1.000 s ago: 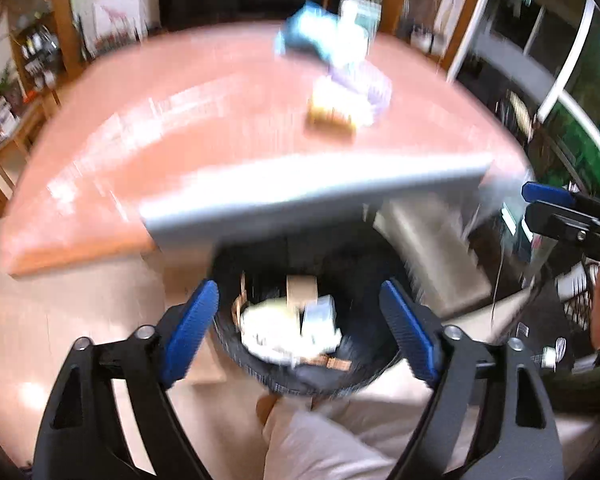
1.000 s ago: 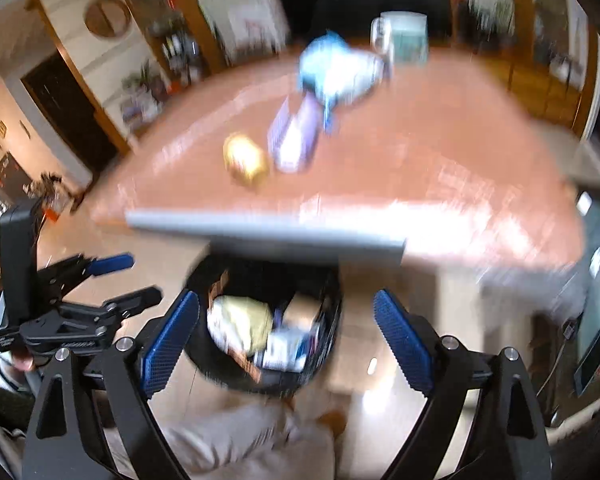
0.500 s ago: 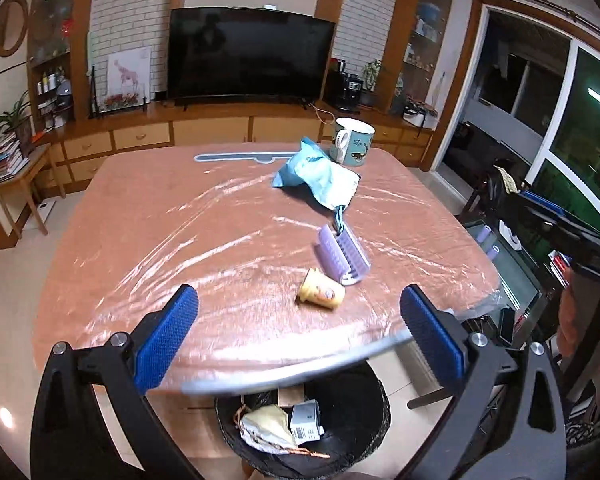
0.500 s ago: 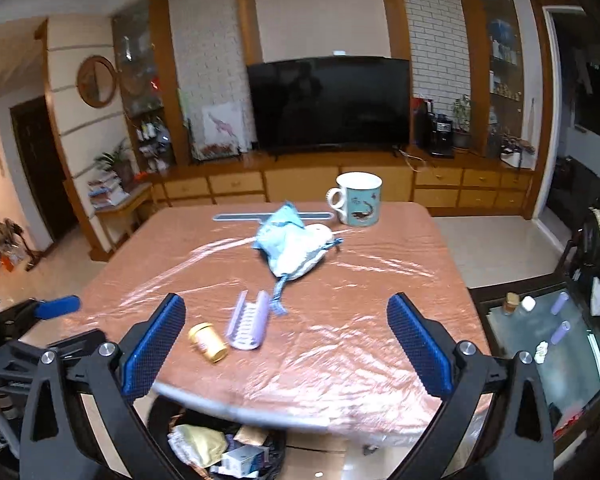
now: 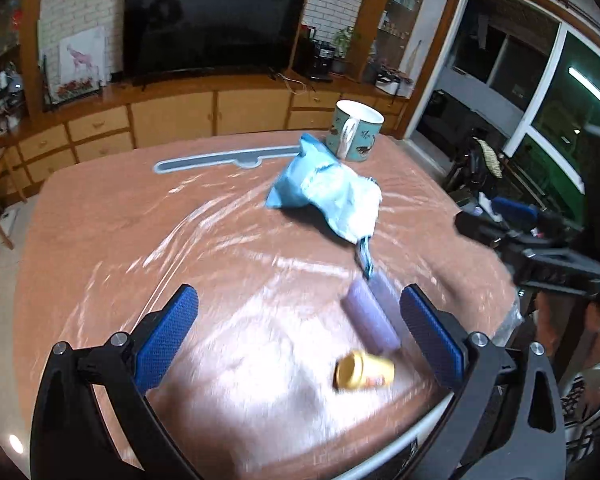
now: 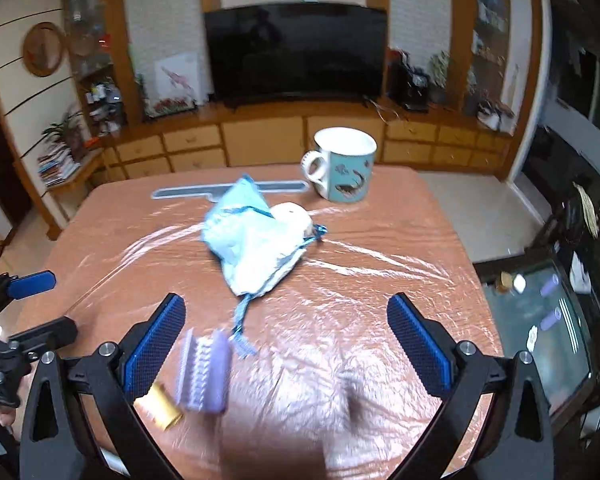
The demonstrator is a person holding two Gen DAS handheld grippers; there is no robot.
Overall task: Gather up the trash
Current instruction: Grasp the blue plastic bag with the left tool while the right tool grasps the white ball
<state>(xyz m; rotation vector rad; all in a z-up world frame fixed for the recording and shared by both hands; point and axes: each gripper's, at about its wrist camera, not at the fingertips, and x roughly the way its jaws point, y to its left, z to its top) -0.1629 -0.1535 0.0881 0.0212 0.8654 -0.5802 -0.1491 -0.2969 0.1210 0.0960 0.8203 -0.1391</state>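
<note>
- Left wrist view: we count one crumpled blue wrapper (image 5: 329,196), one purple comb-like piece (image 5: 371,316), one small yellow bottle (image 5: 363,370) lying on its side, one mug (image 5: 355,131) and one grey strip (image 5: 226,157), all on the table (image 5: 112,240) under clear plastic film.
- We see the left gripper (image 5: 298,334) with its jaws spread wide and nothing between them; it touches no object.
- The purple piece lies just beside the inner face of the right-hand finger, and the yellow bottle sits near it, toward the near edge of the table.
- The right gripper (image 5: 512,220) appears at the right edge, off the table corner.
- Right wrist view: we count the same items, one each: wrapper (image 6: 256,244), purple piece (image 6: 204,372), yellow bottle (image 6: 162,400), mug (image 6: 344,170), grey strip (image 6: 188,191).
- We see the right gripper (image 6: 286,346) with its jaws spread wide and holding nothing.
- The purple piece lies just beside its left-hand finger; the bottle is partly hidden behind that finger.
- The wrapper lies mid-table, ahead of the open jaws, with the mug beyond it.
- The left gripper (image 6: 32,304) shows at the left edge.
</note>
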